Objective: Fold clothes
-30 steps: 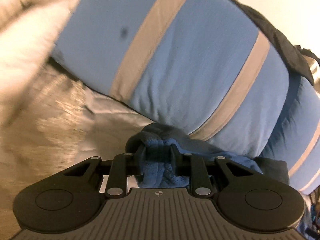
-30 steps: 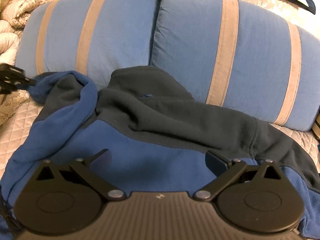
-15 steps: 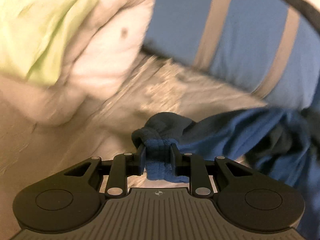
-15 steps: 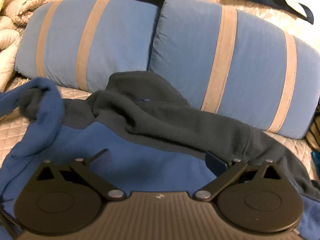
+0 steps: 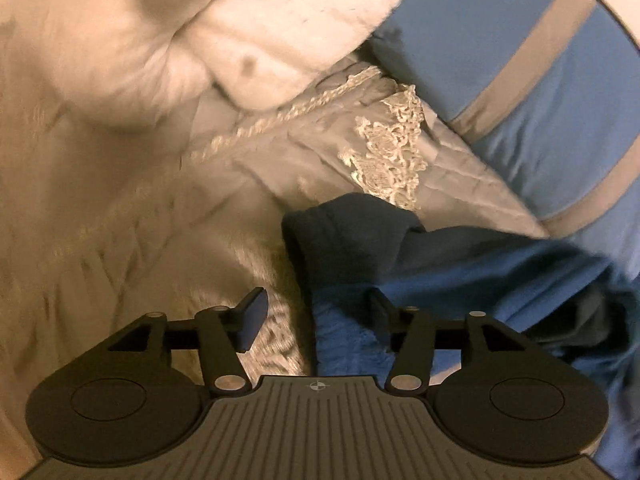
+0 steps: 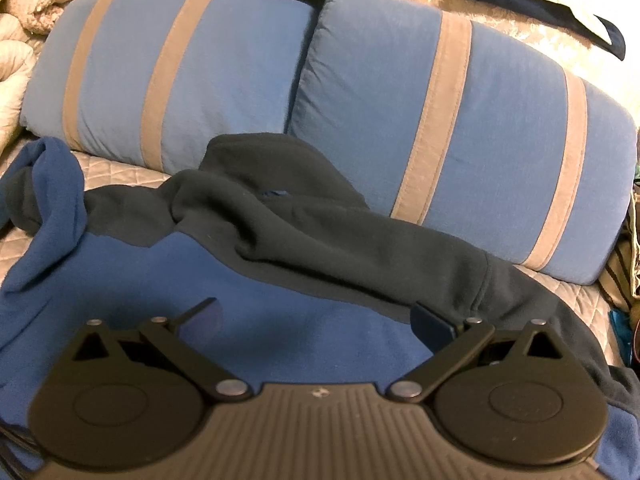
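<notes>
Where fingers (image 5: 252,316) pinched before, left gripper (image 5: 316,320) parted, sleeve cuff (image 5: 340,236) released

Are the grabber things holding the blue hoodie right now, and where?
Nothing is held. Left gripper is open over the hoodie's sleeve cuff; right gripper is open above the hoodie.

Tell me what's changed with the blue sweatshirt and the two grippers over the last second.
The left gripper carried the sleeve cuff out to the left, away from the striped pillows, then opened and let it go; the cuff now lies on the quilted bedspread. The right gripper stayed open over the sweatshirt body, gripping nothing.
</notes>
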### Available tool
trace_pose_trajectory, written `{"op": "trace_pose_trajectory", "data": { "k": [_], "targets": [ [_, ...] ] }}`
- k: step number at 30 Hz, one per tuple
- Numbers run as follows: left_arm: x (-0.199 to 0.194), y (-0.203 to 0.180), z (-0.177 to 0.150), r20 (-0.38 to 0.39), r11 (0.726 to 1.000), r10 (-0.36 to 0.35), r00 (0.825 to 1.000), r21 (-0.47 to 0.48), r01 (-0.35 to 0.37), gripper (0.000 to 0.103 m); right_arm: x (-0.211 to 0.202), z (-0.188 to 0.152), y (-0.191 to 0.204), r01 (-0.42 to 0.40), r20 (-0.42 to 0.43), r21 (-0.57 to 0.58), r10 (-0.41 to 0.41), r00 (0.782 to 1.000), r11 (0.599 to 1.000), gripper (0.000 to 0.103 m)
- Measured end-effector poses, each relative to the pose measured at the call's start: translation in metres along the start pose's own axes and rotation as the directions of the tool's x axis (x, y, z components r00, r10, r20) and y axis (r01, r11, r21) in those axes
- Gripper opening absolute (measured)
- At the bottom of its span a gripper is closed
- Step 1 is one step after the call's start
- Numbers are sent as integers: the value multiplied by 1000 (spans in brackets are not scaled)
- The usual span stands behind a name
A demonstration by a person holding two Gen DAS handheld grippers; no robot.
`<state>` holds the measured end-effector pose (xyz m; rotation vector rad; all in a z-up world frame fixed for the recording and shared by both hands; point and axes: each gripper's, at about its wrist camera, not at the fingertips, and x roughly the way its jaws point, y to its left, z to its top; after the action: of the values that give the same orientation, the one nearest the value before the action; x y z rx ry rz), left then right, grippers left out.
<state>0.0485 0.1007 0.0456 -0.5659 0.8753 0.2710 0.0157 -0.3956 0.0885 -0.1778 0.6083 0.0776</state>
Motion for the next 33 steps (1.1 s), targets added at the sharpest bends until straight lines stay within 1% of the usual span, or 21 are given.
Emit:
{"op": "trace_pose_trajectory", "data": {
  "k": [2,4,6,8,10,11,13,16,18,21,22,23,24,25,26,27,28,29,31,32,33],
  "targets": [
    [-13,4,-3,19,999,-26,999,-28,26,57,0,0,0,-1,0,-1,1,1000,1000,103],
    [-25,7,-5,40,997,-53,998,-52,55,67,0,0,0,-5,-2,0,5,1000,1000,103],
    [-33,12,-7,43,991,-95,995,-95,98,69,0,0,0,-9,2,-2,9,1000,1000,103],
    [-31,19,-10,5,973,-148,989,-180,146,69,-1,0,0,-10,4,-7,10,1000,1000,103],
    [-27,27,-14,-28,944,-199,980,-275,184,69,-1,0,1,-10,6,-9,10,1000,1000,103],
    [-23,30,-16,-31,929,-210,977,-317,189,69,-1,0,0,-9,5,-8,9,1000,1000,103],
    [-16,36,-21,-35,895,-232,972,-399,199,69,-1,0,0,-9,4,-6,9,1000,1000,103],
    [-5,45,-27,-38,831,-265,963,-516,208,68,-2,0,0,-7,4,-3,7,1000,1000,103],
    [2,52,-32,-37,780,-287,957,-589,211,68,-2,0,1,-6,5,-5,6,1000,1000,103],
    [13,61,-38,-32,692,-320,947,-690,210,66,-1,0,1,-7,5,-6,7,1000,1000,103],
    [16,62,-39,-33,675,-326,945,-708,208,64,-1,0,1,-7,5,-5,7,1000,1000,103],
    [18,60,-39,-38,674,-327,944,-710,205,63,-1,0,1,-8,5,-4,8,1000,1000,103],
    [20,59,-39,-43,673,-328,944,-711,201,59,-1,0,1,-8,5,-4,8,1000,1000,103],
    [23,57,-39,-48,673,-328,943,-713,198,51,-1,0,1,-8,4,-4,8,1000,1000,103],
    [25,56,-39,-53,672,-329,943,-714,195,47,-1,0,1,-8,3,-3,8,1000,1000,103],
    [27,55,-39,-57,672,-329,942,-716,191,40,-1,0,0,-8,2,-2,8,1000,1000,103],
    [29,53,-39,-64,677,-323,944,-713,183,34,-1,0,0,-9,2,0,9,1000,1000,103],
    [29,50,-37,-75,697,-307,949,-697,170,32,-1,0,0,-10,1,1,10,1000,1000,103],
    [28,40,-33,-99,751,-266,959,-645,141,24,-1,0,1,-10,1,2,10,1000,1000,103],
    [26,35,-30,-110,785,-238,965,-606,125,23,-1,0,1,-10,1,2,10,1000,1000,103],
    [22,27,-26,-117,827,-201,973,-552,104,22,-1,0,1,-11,1,2,11,1000,1000,103]
  ]
}}
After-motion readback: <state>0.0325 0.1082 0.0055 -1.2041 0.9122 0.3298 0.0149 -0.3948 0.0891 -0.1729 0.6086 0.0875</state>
